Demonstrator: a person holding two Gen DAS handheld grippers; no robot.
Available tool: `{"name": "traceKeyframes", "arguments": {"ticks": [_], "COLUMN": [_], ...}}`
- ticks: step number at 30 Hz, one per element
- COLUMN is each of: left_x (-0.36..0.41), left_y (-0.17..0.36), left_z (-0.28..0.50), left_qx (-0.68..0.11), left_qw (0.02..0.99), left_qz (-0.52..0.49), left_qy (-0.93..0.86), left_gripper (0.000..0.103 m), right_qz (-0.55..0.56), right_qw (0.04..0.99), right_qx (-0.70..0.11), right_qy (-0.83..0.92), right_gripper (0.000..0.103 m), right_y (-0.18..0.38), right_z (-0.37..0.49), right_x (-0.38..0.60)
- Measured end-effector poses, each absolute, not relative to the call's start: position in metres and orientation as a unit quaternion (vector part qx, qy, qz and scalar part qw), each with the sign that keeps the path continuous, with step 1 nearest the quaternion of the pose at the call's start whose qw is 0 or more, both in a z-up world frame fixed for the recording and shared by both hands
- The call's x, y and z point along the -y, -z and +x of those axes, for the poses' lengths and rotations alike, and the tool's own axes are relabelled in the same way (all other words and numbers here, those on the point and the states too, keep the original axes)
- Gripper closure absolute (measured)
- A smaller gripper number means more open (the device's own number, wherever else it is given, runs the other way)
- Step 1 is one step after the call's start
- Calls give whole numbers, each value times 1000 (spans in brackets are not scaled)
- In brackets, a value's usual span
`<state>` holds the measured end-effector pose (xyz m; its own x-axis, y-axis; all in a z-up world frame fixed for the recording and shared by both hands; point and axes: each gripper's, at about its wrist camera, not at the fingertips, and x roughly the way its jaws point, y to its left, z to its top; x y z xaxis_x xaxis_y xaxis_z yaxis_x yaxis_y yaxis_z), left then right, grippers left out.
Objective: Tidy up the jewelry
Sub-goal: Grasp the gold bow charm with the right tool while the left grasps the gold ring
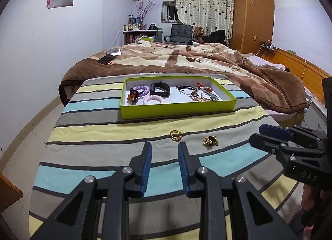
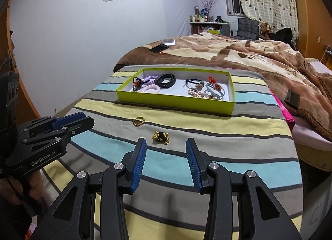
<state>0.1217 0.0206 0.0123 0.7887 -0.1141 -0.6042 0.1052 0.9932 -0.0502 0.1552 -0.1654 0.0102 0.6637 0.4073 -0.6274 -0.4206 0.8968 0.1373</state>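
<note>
While most of the jewelry already lies in the green tray (image 1: 178, 111), a gold ring (image 1: 176, 135) and a gold-and-black beaded piece (image 1: 210, 141) remain loose on the striped cloth (image 1: 87, 128), just in front of the tray, so I judge the job nearly done. Both are small, shiny and low-lying. Each tool, left tool (image 1: 165, 146) and right tool (image 2: 166, 143), hangs above the cloth with jaws apart and empty.
</note>
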Motion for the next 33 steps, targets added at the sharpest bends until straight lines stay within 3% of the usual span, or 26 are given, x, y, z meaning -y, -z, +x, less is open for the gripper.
{"name": "traceKeyframes", "arguments": {"ticks": [11, 25, 31, 33], "left_x": [-23, -34, -33, -33], "left_y": [2, 13, 16, 17], "left_z": [154, 176, 181, 182], "left_qx": [-352, -373, -380, -382], "left_qw": [933, 924, 920, 919], "left_qz": [-12, -22, -25, -27], "left_qy": [77, 84, 92, 95], "left_gripper": [70, 69, 68, 68], "right_qz": [-19, -32, -38, -40], "right_qw": [895, 878, 877, 877], "right_qx": [-384, -427, -432, -431], "right_qy": [-225, -213, -210, -209], "right_gripper": [63, 63, 78, 78], "right_y": [13, 34, 36, 36], "right_z": [185, 211, 214, 214], "right_x": [142, 122, 118, 117]}}
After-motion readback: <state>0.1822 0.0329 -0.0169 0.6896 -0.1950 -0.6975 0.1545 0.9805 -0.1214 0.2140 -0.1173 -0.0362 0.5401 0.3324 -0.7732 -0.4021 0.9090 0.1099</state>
